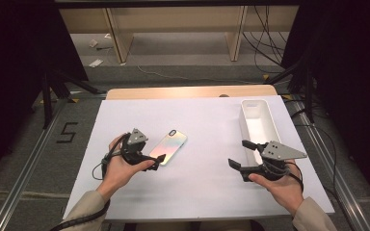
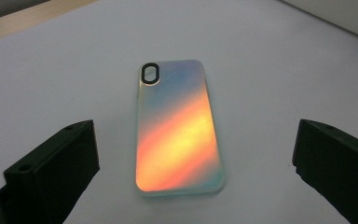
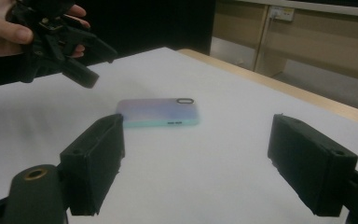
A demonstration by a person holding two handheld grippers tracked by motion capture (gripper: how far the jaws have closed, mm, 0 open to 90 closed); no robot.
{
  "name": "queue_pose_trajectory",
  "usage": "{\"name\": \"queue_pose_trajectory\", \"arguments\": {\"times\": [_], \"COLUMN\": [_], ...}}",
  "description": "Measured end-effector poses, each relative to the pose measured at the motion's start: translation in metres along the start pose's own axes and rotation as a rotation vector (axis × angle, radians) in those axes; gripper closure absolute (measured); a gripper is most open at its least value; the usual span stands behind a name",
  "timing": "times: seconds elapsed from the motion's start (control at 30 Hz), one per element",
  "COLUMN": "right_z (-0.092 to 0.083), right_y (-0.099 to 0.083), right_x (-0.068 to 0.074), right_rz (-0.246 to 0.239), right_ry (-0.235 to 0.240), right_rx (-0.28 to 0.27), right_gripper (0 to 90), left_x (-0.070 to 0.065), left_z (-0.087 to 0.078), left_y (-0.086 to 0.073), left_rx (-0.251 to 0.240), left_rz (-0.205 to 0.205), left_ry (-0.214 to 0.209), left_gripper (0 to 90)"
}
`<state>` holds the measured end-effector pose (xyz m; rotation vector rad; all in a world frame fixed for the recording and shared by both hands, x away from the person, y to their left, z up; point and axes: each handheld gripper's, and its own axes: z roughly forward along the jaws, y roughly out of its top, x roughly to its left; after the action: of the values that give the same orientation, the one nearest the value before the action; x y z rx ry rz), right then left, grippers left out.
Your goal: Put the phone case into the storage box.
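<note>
Iridescent and glossy, the phone case [image 1: 168, 147] lies flat on the white table [image 1: 202, 192], back up, left of centre and well in from the left edge, with its camera cut-out towards the far side. The left gripper [image 1: 158, 162] sits at the case's near end with its jaws spread wide to either side of it; in the left gripper view the case [image 2: 179, 128] lies between the two black jaws with table showing on both sides, so nothing is gripped yet. The work looks barely begun: the case has still to be clamped and lifted, and probably carried to the white bin [image 1: 259, 126] standing empty along the right edge, though that is a guess from the layout. Farther right, the right gripper [image 1: 239, 155] hangs over the near right part of the table, jaws wide apart and holding nothing, aimed across at the case [image 3: 158, 112].

From the high view the left gripper's lower jaw blends into the person's hand, so whether its tip touches the case is hard to tell. The bin's floor is washed out by glare.
</note>
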<state>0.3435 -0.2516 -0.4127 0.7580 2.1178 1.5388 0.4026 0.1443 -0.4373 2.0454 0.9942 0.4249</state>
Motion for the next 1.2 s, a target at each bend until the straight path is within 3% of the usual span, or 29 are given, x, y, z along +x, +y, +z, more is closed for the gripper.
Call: {"name": "queue_pose_trajectory", "arguments": {"times": [0.3, 0.47, 0.87, 1.0, 1.2], "right_z": [-0.001, -0.001, -0.001, 0.0, -0.001], "right_y": [0.0, -0.001, -0.001, -0.001, -0.001], "right_x": [0.0, 0.0, 0.0, 0.0, 0.0], "right_rz": [0.002, 0.003, 0.005, 0.004, 0.005], "right_ry": [0.0, 0.001, 0.006, 0.008, 0.007], "right_rx": [-0.006, -0.005, -0.005, -0.007, -0.006], "right_gripper": [19.8, 19.9, 20.3, 20.3, 20.3], "left_x": [-0.002, 0.0, 0.008, 0.009, 0.01], "left_z": [0.038, 0.054, 0.078, 0.083, 0.089], "left_y": [0.014, 0.018, 0.022, 0.023, 0.027], "left_rx": [0.111, 0.156, 0.26, 0.294, 0.316], "left_rz": [0.021, 0.011, -0.007, 0.004, -0.001], "left_ry": [-0.006, 0.009, 0.029, 0.034, 0.038], "left_gripper": [0.2, 0.7, 2.3, 2.8, 3.2]}}
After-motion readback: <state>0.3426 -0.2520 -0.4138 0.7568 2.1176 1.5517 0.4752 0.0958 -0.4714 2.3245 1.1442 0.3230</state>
